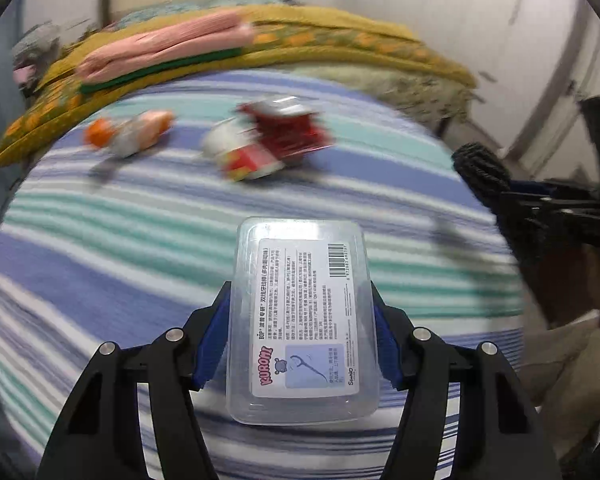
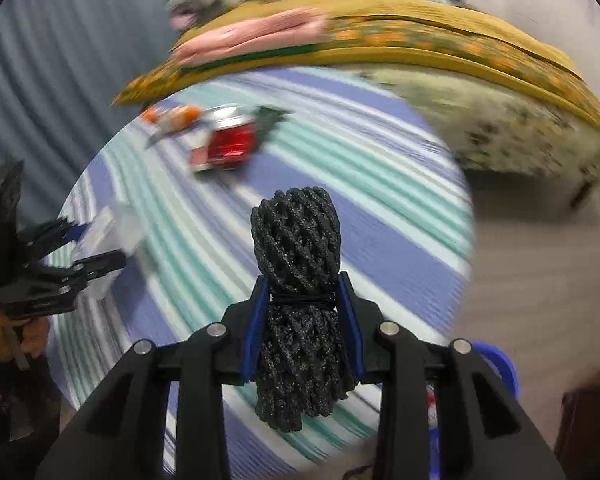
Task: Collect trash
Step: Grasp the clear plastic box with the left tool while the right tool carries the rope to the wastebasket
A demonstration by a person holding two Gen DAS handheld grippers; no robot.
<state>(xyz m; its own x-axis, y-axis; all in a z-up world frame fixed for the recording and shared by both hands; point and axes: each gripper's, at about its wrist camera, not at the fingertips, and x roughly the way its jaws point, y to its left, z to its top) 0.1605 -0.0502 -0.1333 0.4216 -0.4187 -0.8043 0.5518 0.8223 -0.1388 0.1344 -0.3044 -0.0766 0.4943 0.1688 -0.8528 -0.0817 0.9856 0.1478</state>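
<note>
Hand-held gripper on the left (image 1: 302,336): its blue-padded fingers (image 1: 212,344) are closed against the two long sides of a clear plastic box (image 1: 302,320), which is held label-up above the striped cloth (image 1: 100,264). A printed label with a barcode and a floss-pick drawing is seen on the box. The right hand-held gripper (image 2: 303,320) is clamped on a black foam net bundle (image 2: 298,280), gripped at its tied waist, with the bundle's upper end standing out past the fingertips. Farther off on the striped cloth, a crumpled red and white wrapper (image 1: 272,140) and, well to its left, an orange and white wrapper (image 1: 130,132) are seen lying apart, both blurred. Behind them a yellow patterned blanket (image 1: 340,36) is stacked, with a folded pink cloth (image 1: 168,46) on top.
</note>
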